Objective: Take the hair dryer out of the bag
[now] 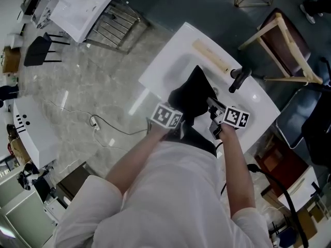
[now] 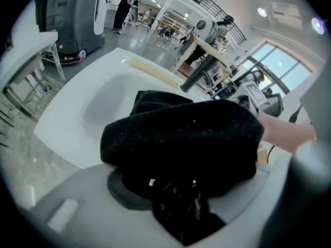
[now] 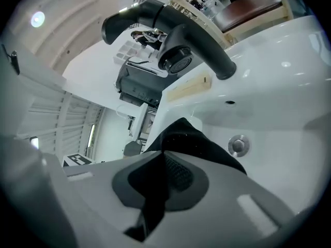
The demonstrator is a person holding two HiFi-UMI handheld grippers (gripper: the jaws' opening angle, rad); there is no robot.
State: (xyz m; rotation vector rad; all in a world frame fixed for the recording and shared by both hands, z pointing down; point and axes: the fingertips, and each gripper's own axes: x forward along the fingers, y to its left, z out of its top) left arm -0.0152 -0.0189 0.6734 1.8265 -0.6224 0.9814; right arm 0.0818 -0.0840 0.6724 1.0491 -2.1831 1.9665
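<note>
A black cloth bag (image 1: 192, 94) rests in the white basin (image 1: 170, 61); the hair dryer is hidden from every view. My left gripper (image 1: 180, 120) is at the bag's near left side. In the left gripper view the bag (image 2: 186, 133) bulges just ahead and its fabric is pinched between the jaws at the left gripper (image 2: 176, 200). My right gripper (image 1: 213, 108) is at the bag's near right edge. In the right gripper view the jaws of the right gripper (image 3: 155, 190) are shut on a fold of the bag (image 3: 199, 143).
A black tap (image 1: 239, 79) stands at the basin's right rim, just above my right gripper, and it looms overhead as the tap (image 3: 170, 30). A beige strip (image 1: 211, 57) lies along the far rim. A drain (image 3: 238, 145) shows in the bowl. A wooden chair (image 1: 284, 45) stands right.
</note>
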